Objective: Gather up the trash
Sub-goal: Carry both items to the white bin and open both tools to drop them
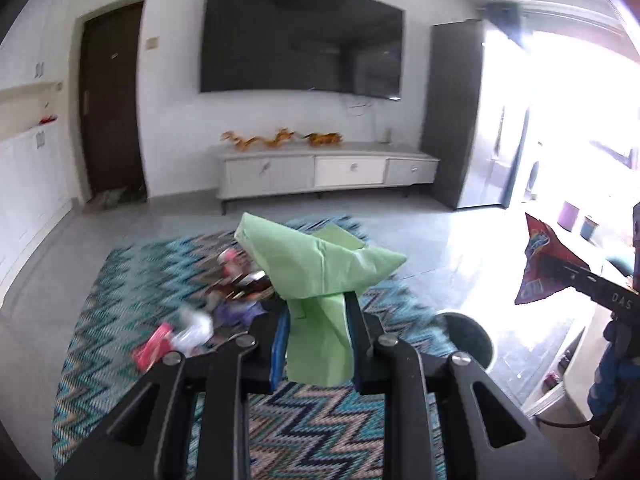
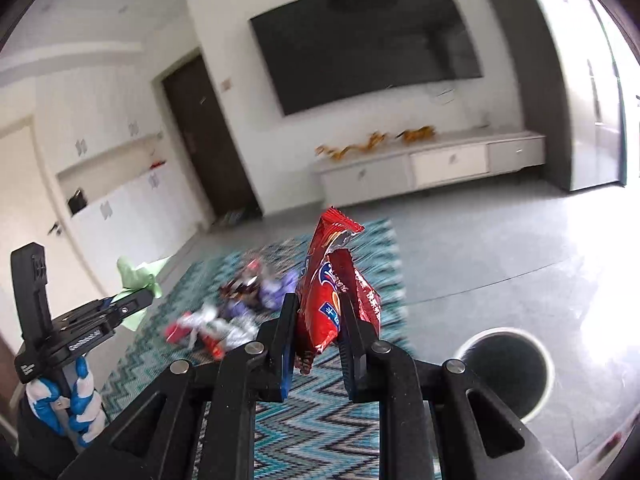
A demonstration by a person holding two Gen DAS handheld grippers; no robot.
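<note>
My left gripper [image 1: 318, 312] is shut on a crumpled green paper [image 1: 316, 264] and holds it up above the rug. The same green paper [image 2: 138, 276] shows at the left of the right wrist view, in the left gripper [image 2: 134, 300]. A red snack wrapper [image 2: 330, 292] stands upright between the pads of my right gripper [image 2: 318, 316], which is shut on it. That red wrapper [image 1: 540, 264] also appears at the right edge of the left wrist view. A round bin [image 2: 508, 372] with a dark inside stands on the floor to the lower right.
Loose wrappers [image 2: 236, 308] in red, purple and silver lie scattered on the zigzag rug [image 2: 312, 436]. The bin [image 1: 468, 340] sits at the rug's right edge. A white TV cabinet [image 1: 324, 172] and wall TV [image 1: 300, 40] stand beyond, with grey tile floor [image 2: 500, 256] between.
</note>
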